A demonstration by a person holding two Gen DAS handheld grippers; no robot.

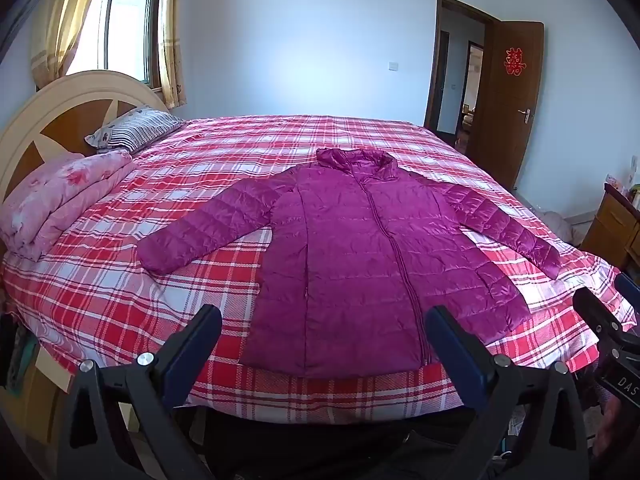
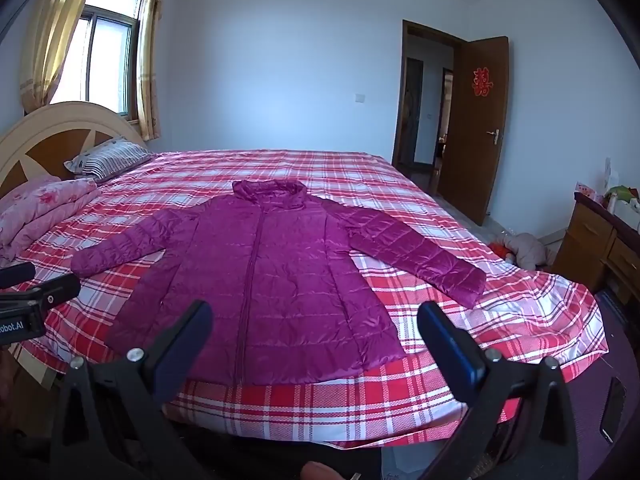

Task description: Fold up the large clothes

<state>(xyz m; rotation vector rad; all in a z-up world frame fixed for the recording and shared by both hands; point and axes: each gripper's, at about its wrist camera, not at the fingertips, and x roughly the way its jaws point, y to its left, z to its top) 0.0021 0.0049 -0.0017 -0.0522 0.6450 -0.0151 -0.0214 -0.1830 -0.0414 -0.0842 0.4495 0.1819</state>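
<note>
A magenta quilted puffer jacket point(image 1: 352, 248) lies flat, front up and zipped, on the red plaid bed point(image 1: 180, 280), with its hood to the far side and both sleeves spread out. It also shows in the right wrist view point(image 2: 272, 280). My left gripper point(image 1: 324, 328) is open and empty, held above the bed's near edge in front of the jacket's hem. My right gripper point(image 2: 316, 324) is open and empty, also just short of the hem. The right gripper shows at the right edge of the left wrist view point(image 1: 604, 312), and the left gripper at the left edge of the right wrist view point(image 2: 36, 292).
A folded pink floral quilt point(image 1: 60, 200) and a striped pillow point(image 1: 136, 132) lie by the headboard point(image 1: 48, 112) on the left. A wooden cabinet point(image 2: 600, 248) stands at the right, with an open door point(image 2: 472, 128) beyond the bed's far right corner.
</note>
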